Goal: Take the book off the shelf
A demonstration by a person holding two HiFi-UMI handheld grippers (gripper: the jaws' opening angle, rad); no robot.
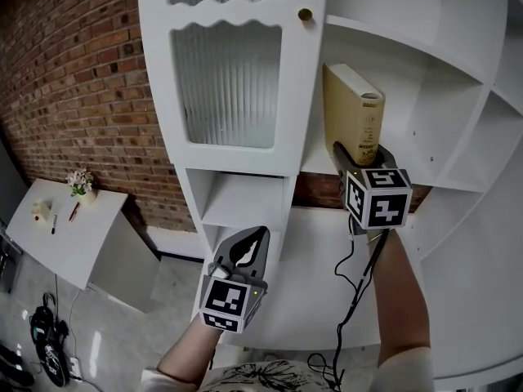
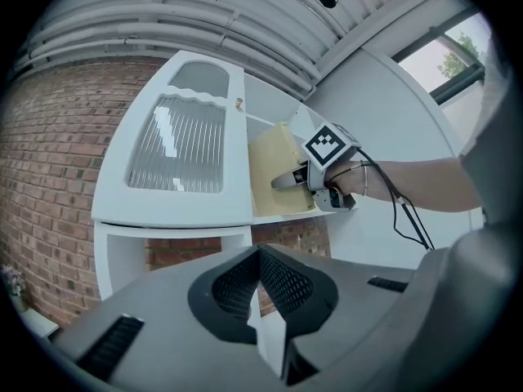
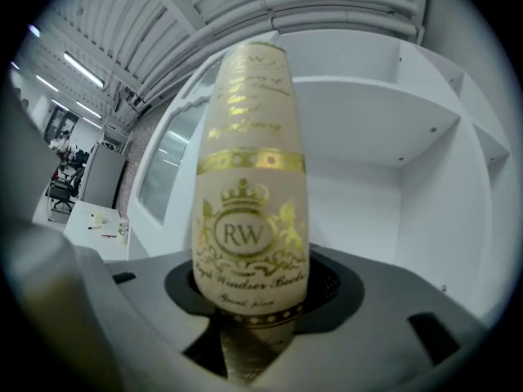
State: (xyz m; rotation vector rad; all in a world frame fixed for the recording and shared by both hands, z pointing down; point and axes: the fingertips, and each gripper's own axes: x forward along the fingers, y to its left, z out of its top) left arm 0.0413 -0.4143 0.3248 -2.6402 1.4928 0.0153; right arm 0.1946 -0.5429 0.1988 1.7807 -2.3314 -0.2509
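Note:
A cream book (image 1: 353,113) with gold lettering stands upright on the white shelf (image 1: 445,129), close to the shelf's left side. My right gripper (image 1: 360,150) reaches up to the low end of its spine, one jaw on each side of the book. In the right gripper view the spine (image 3: 249,186) fills the space between the jaws of my right gripper (image 3: 249,305), whose pads press on it. My left gripper (image 1: 258,235) hangs lower, in front of the cabinet, shut with nothing in it. The left gripper view shows its closed tips (image 2: 260,256) and, beyond them, the book (image 2: 274,170).
A white cabinet door (image 1: 229,84) with ribbed glass and a brass knob (image 1: 305,14) stands just left of the book. Open white compartments lie below and to the right. A brick wall (image 1: 73,72) and a white table (image 1: 69,235) with small items are at the left.

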